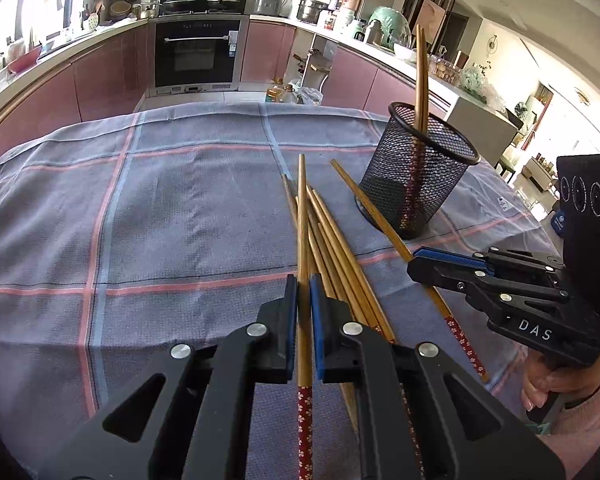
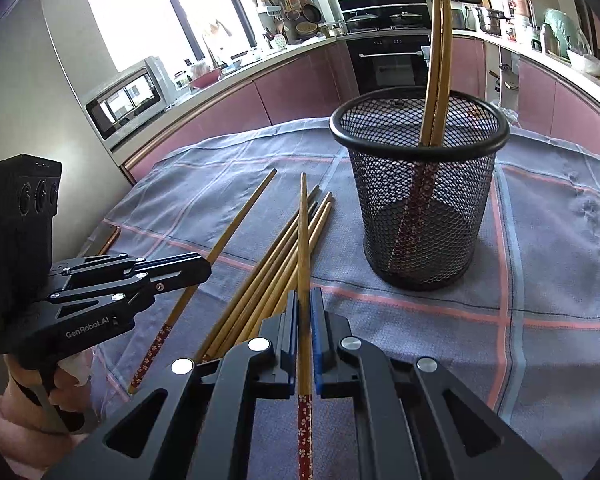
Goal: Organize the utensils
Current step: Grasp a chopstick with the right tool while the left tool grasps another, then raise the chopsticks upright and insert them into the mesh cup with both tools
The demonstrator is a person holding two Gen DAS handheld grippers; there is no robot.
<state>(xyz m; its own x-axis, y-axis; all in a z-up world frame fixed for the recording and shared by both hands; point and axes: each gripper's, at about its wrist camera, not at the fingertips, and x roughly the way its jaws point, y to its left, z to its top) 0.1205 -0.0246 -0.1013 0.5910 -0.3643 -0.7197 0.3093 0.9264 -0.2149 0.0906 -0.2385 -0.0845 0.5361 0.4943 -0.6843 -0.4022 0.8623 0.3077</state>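
Note:
My left gripper (image 1: 304, 284) is shut on a wooden chopstick (image 1: 303, 216) with a red flowered end, held along its fingers. My right gripper (image 2: 304, 298) is shut on another such chopstick (image 2: 303, 232). Several loose chopsticks (image 1: 340, 252) lie in a pile on the checked cloth (image 1: 140, 220), also seen in the right wrist view (image 2: 268, 272). A black mesh cup (image 1: 416, 176) stands upright to the right with two chopsticks (image 1: 421, 80) in it; it shows ahead in the right wrist view (image 2: 418, 200). The right gripper (image 1: 416, 266) shows at the right; the left gripper (image 2: 204, 270) shows at the left.
The cloth covers a table in a kitchen. Pink cabinets and an oven (image 1: 198, 52) stand beyond the far edge. A microwave (image 2: 128, 98) sits on the counter to the left. One chopstick (image 2: 220, 248) lies apart from the pile.

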